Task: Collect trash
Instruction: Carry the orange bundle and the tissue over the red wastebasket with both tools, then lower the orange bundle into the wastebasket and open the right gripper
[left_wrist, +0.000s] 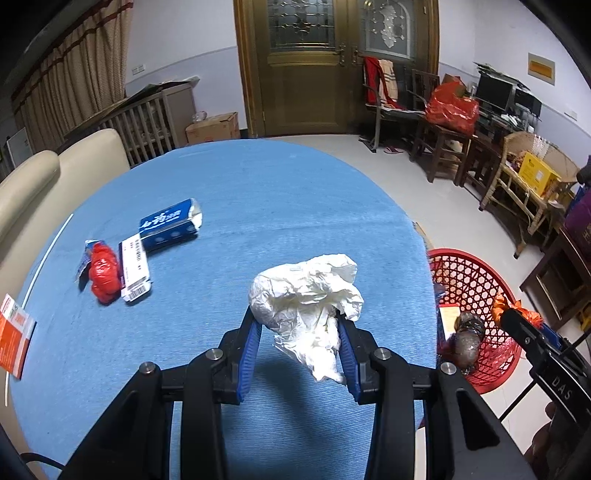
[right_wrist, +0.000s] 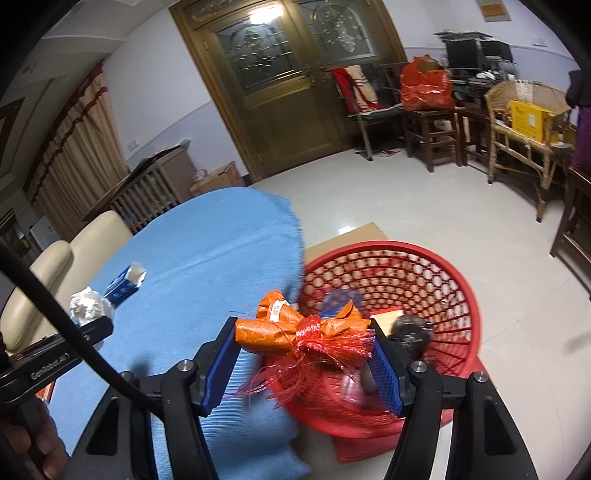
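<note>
My left gripper (left_wrist: 300, 326) is shut on a crumpled white tissue (left_wrist: 308, 291) and holds it above the blue tablecloth (left_wrist: 258, 206); the tissue also shows in the right wrist view (right_wrist: 85, 303). My right gripper (right_wrist: 304, 336) is shut on an orange wrapper tied with red mesh ribbon (right_wrist: 295, 326), at the table's edge beside the red basket (right_wrist: 454, 280). The basket (left_wrist: 476, 280) stands on the floor to the right of the table, with a dark crumpled ball (left_wrist: 468, 341) in it. The right gripper with the wrapper (left_wrist: 513, 310) shows over the basket.
On the table's left lie a blue box (left_wrist: 170, 223), a white barcode box (left_wrist: 135, 271), a red crumpled bag (left_wrist: 104, 273) and an orange-white packet (left_wrist: 13, 328). A cream sofa (left_wrist: 44, 184) is behind the table. Chairs and clutter line the far right wall.
</note>
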